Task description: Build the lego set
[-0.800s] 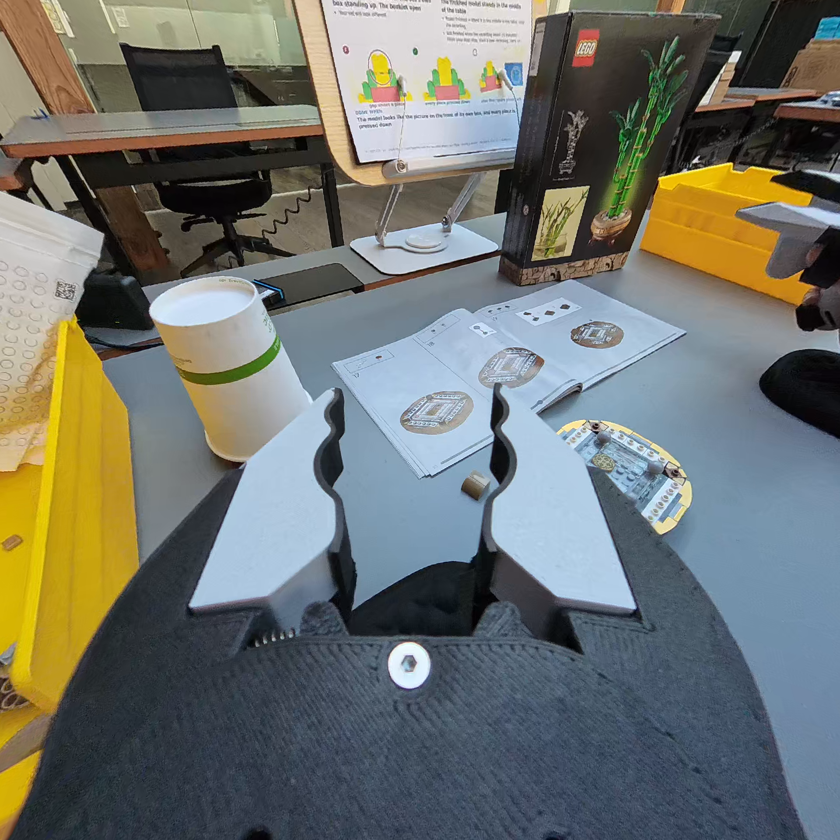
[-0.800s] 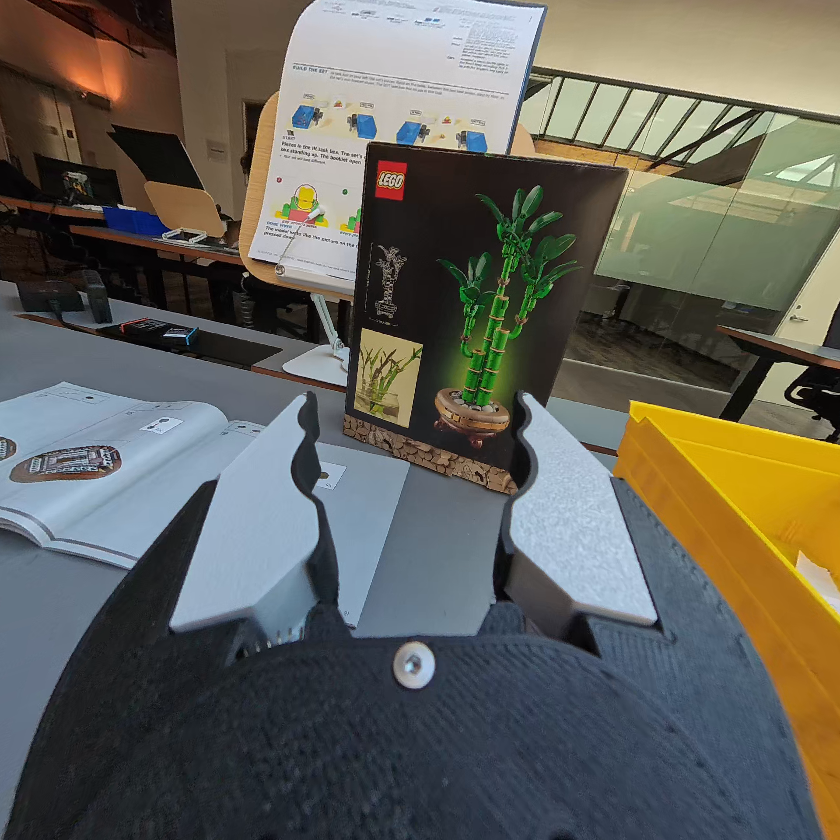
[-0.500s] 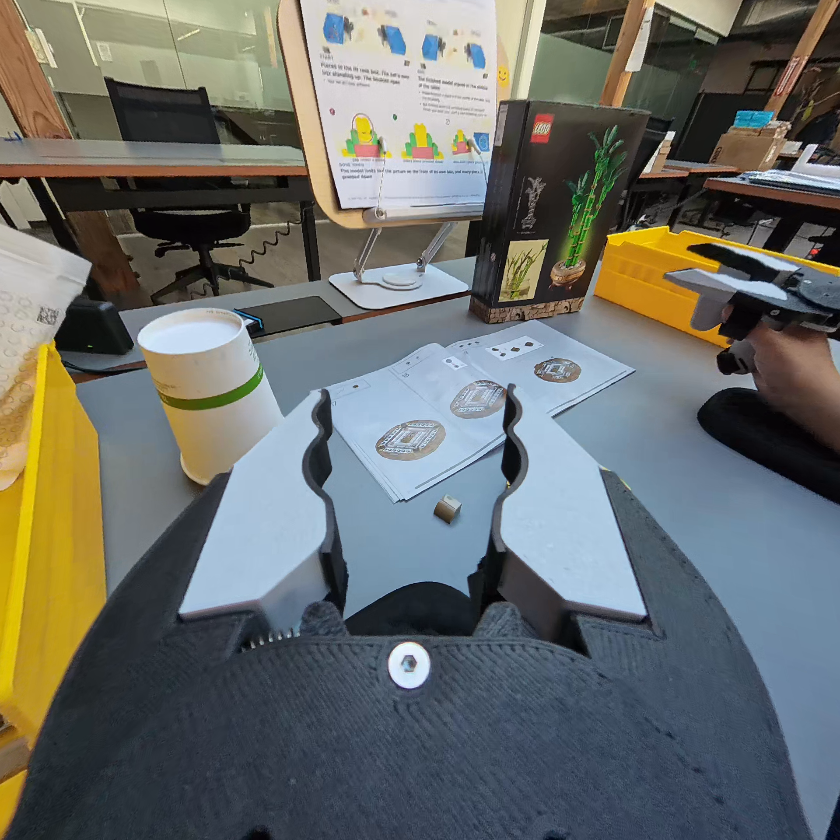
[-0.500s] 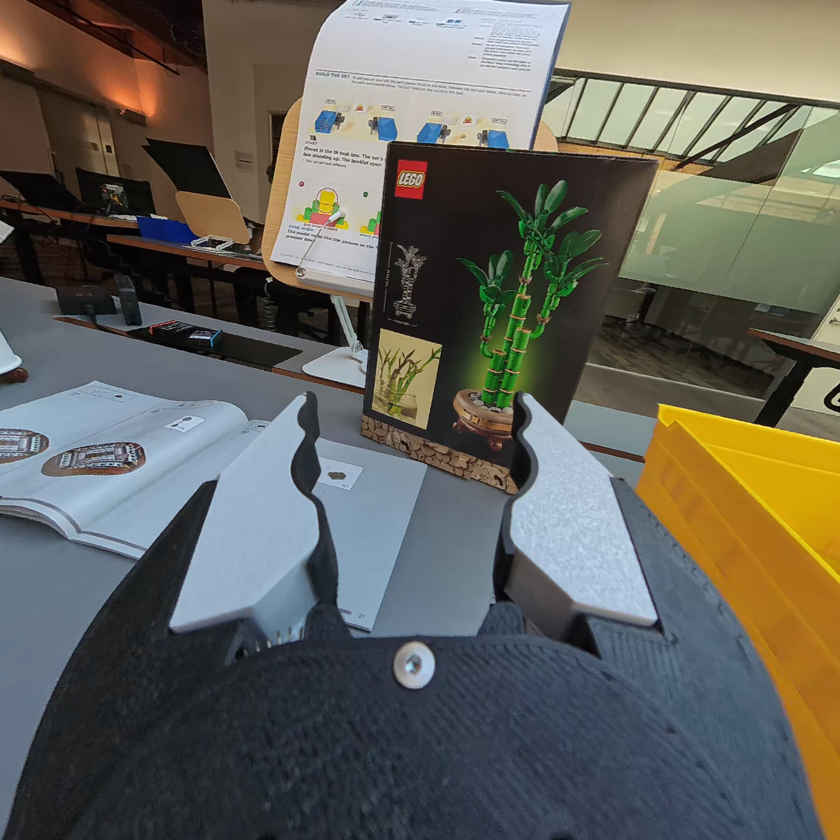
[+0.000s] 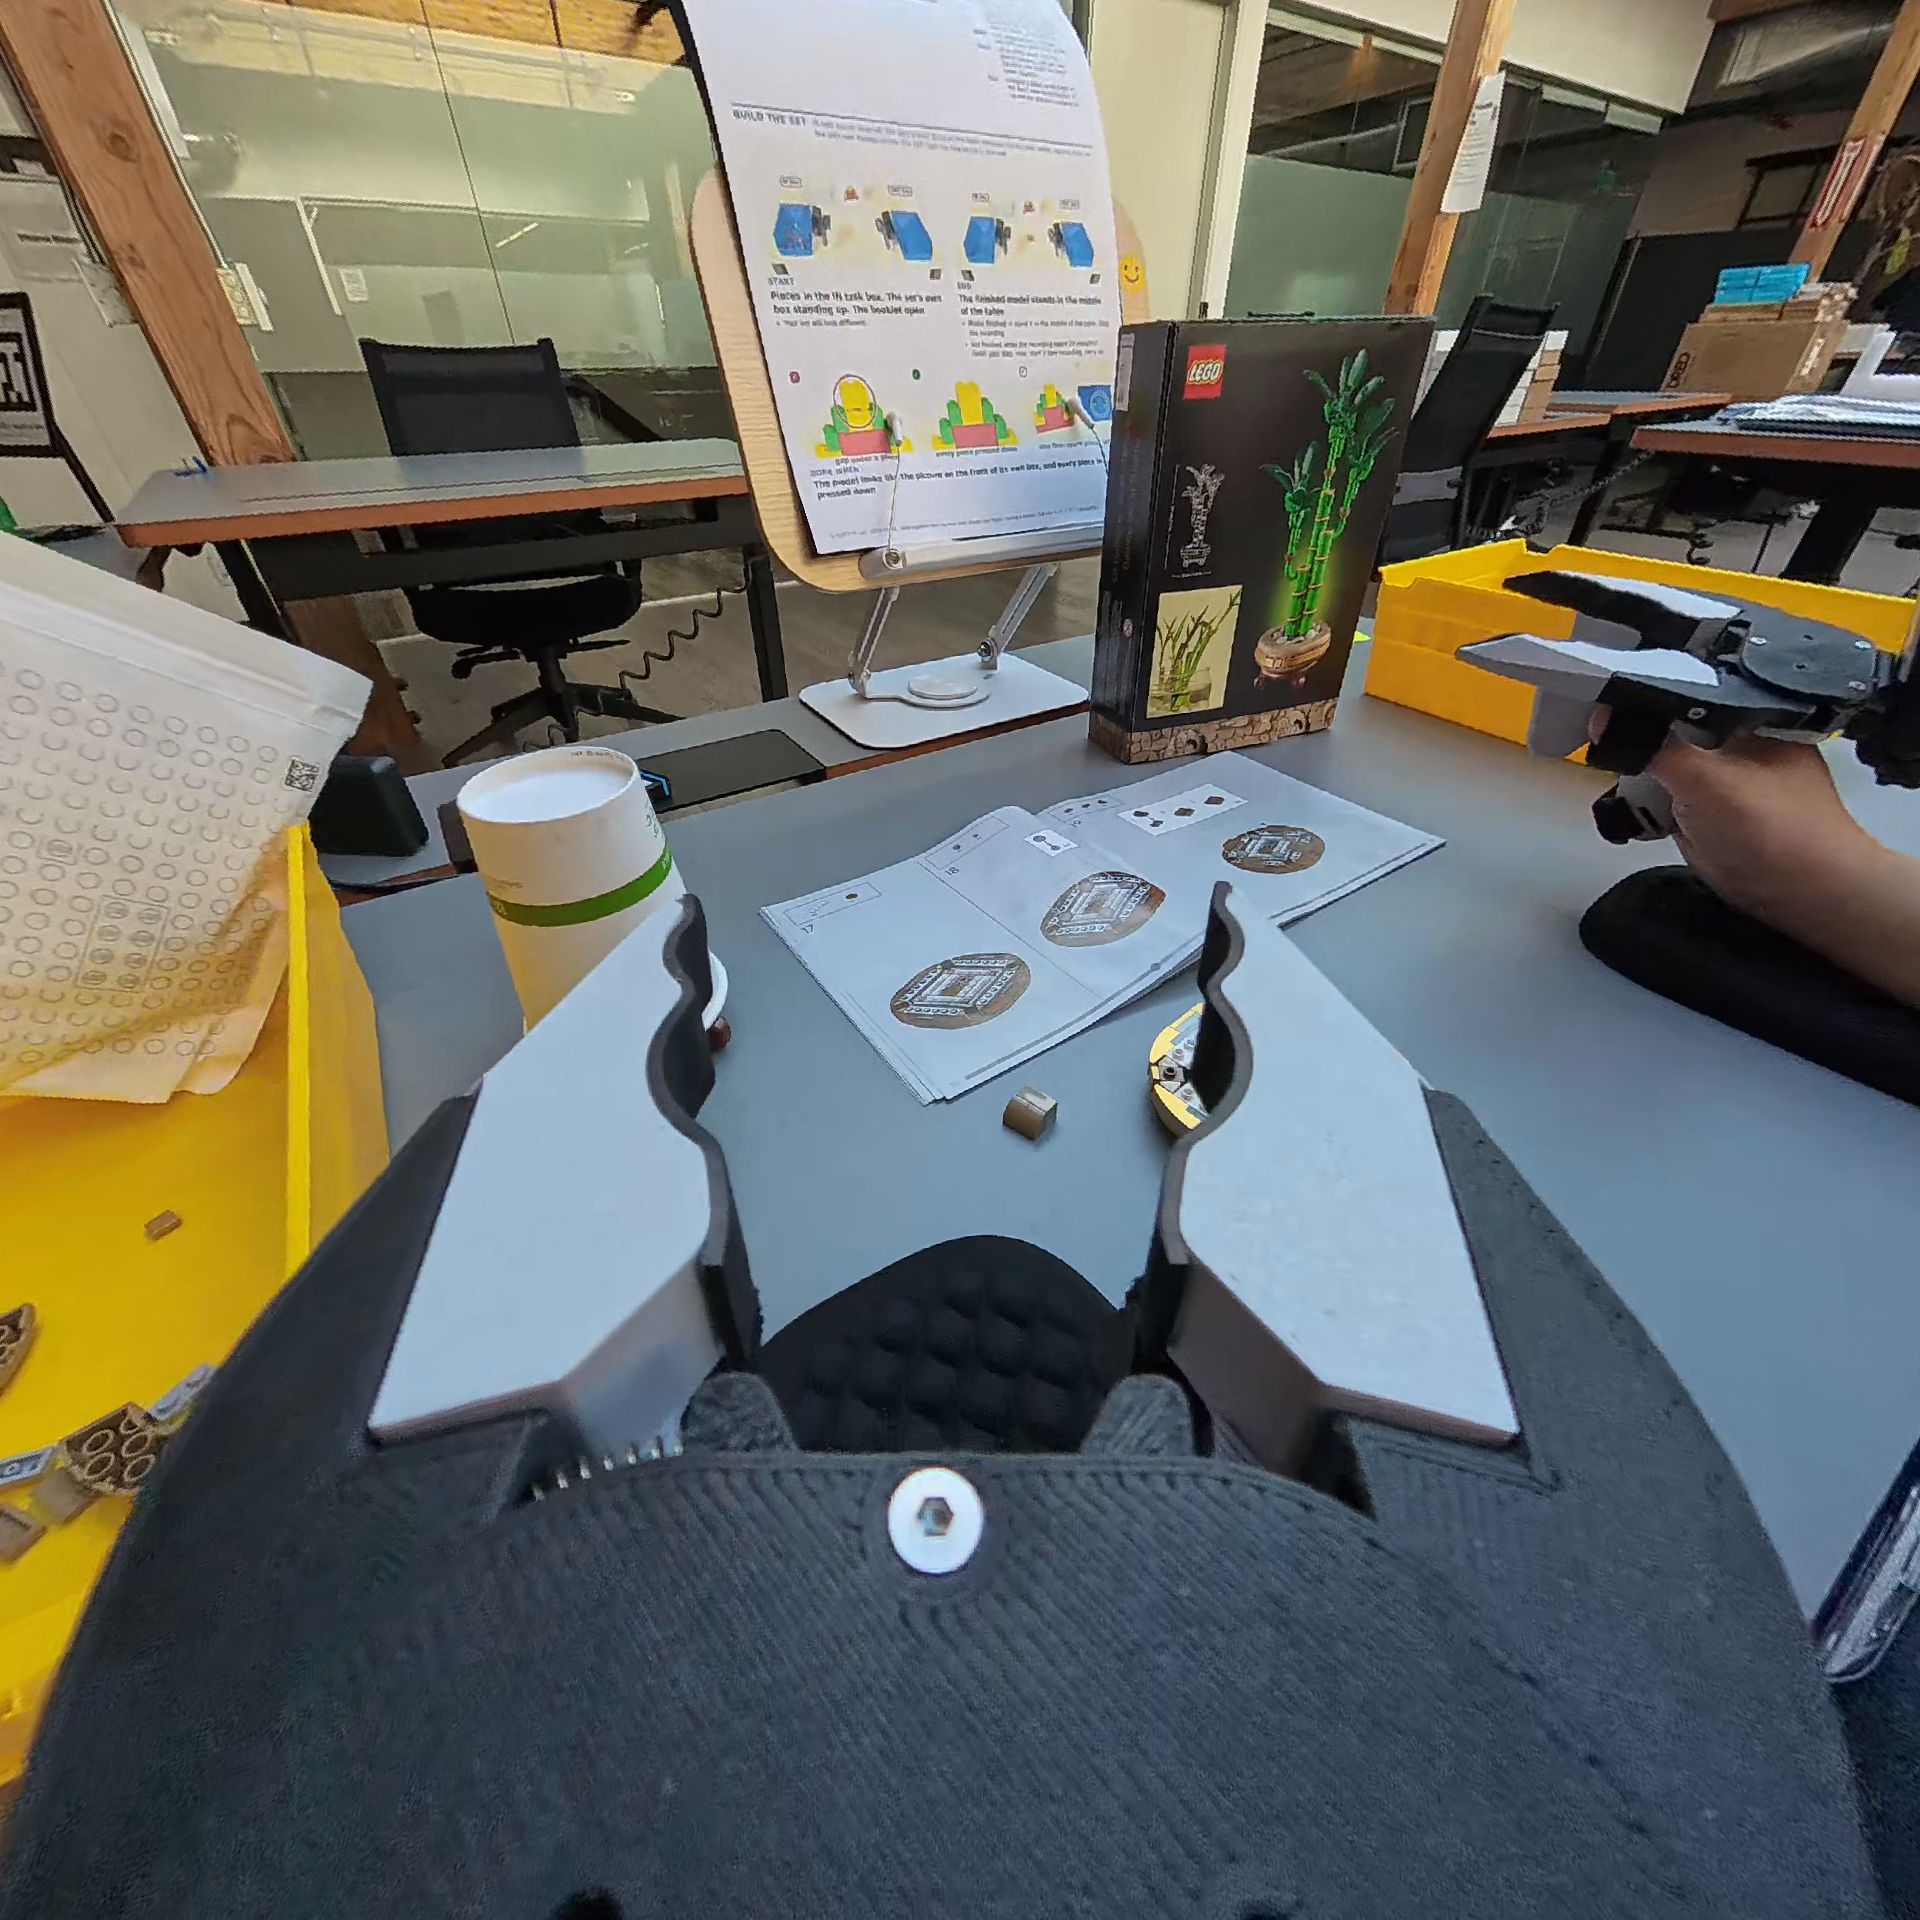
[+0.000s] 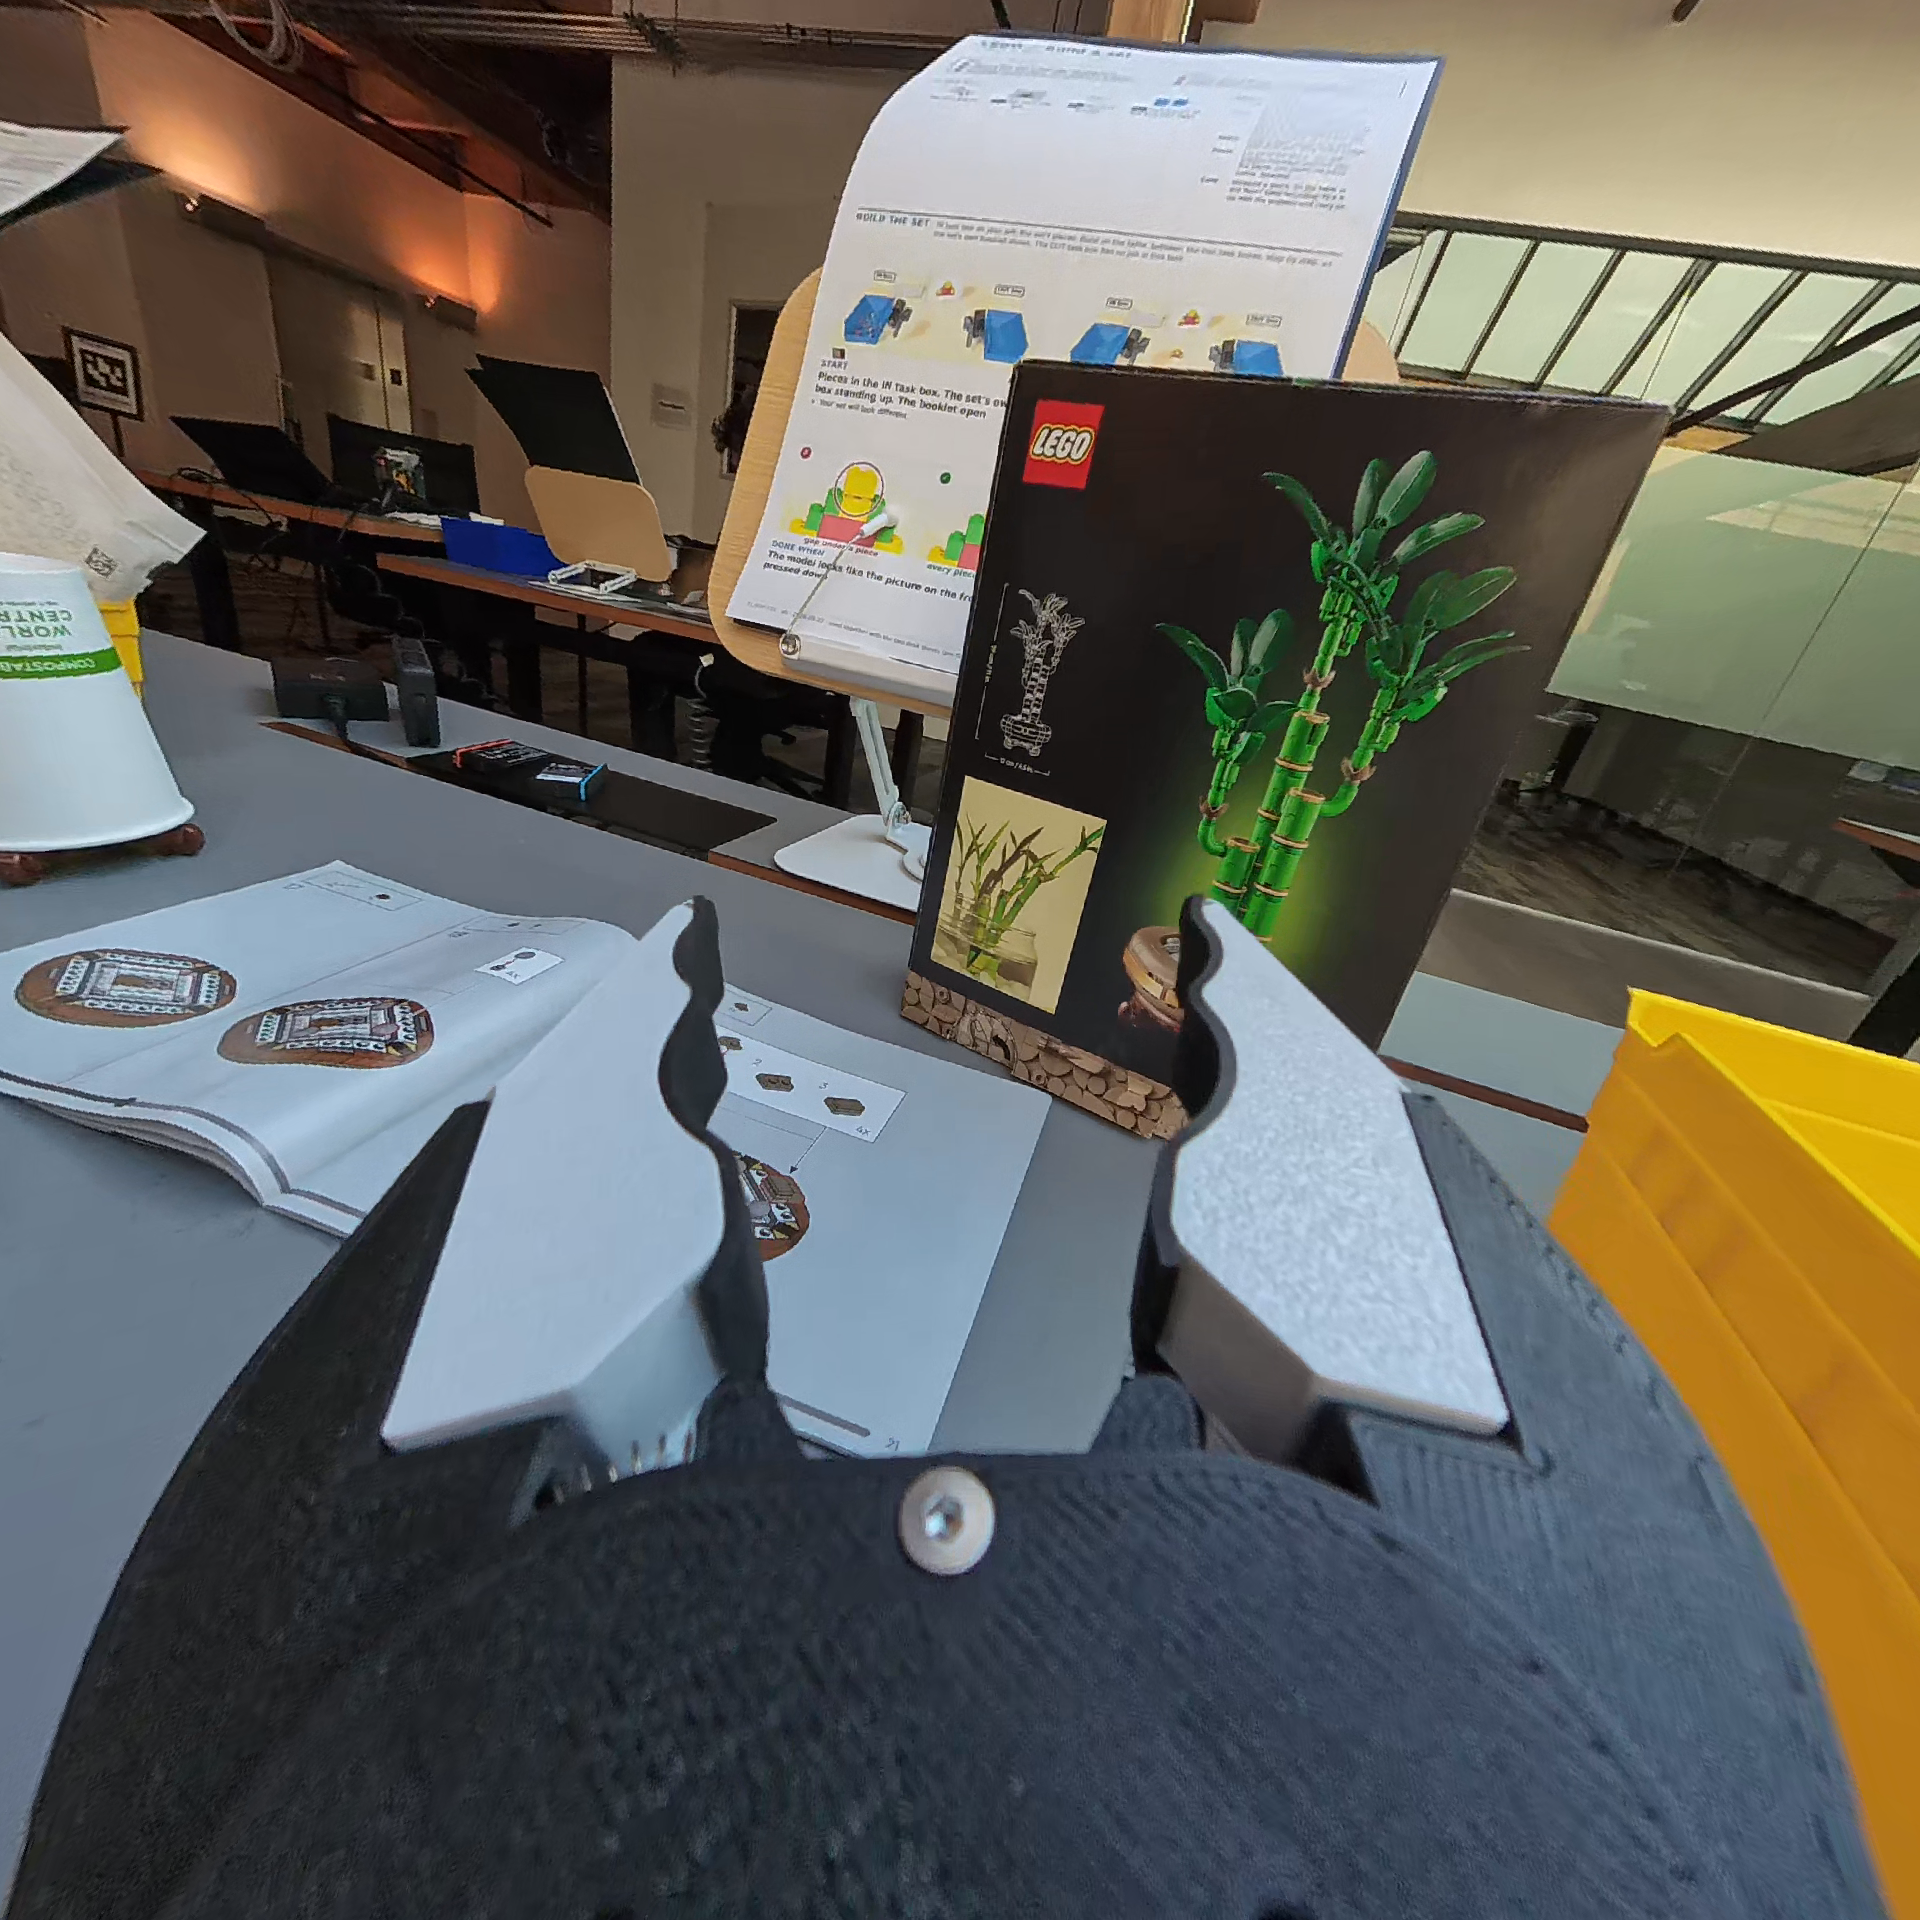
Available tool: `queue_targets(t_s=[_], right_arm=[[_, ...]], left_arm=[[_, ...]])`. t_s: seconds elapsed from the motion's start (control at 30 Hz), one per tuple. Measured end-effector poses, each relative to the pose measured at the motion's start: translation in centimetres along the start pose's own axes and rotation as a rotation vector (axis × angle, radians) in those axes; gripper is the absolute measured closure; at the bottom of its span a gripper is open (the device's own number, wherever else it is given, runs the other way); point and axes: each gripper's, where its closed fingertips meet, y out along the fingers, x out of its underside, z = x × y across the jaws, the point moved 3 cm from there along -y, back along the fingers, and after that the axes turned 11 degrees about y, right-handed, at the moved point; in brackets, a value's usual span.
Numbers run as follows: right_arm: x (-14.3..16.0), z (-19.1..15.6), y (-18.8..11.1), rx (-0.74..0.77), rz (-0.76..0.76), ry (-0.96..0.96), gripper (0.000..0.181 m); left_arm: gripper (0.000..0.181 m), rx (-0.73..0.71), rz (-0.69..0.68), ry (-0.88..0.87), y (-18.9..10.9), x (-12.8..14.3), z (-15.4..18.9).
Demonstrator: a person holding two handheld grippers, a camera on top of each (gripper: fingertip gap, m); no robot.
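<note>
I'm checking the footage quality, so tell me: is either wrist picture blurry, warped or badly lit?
Left wrist view: sharp, fisheye bends the wooden posts; table evenly daylit. Right wrist view: the set's box and open booklet are crisp, the room behind is dim with warm lamp glow, the yellow bin stretches at the edge.

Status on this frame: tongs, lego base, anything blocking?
Left tongs open, empty. Right tongs open, empty. Round base on table, half hidden behind left finger; loose tan brick beside it. Nothing blocking.

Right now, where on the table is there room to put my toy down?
The gray table is bare to the right of the booklet, before the black pad. Another bare strip lies between the booklet and the yellow bin. It is crowded near the cup, the small tan brick and the round model.
</note>
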Motion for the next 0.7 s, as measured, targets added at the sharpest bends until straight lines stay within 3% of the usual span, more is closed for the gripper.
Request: queue_targets(t_s=[0.4, 0.6, 0.7], right_arm=[[0.3, -0.5, 0.2, -0.021, -0.023, 0.009, 0.098], [0.8, -1.5, 0.6, -0.076, -0.052, 0.022, 0.098], [0.9, -2.4, 0.9, -0.144, -0.072, 0.053, 0.103]], left_arm=[[0.084, 0.01, 0.02, -0.082, -1.5, 1.0, 0.9], [0.083, 0.022, 0.016, -0.132, -0.7, 2.1, 0.4], [0.083, 0.043, 0.051, -0.131, 0.3, 1.0, -0.6]])
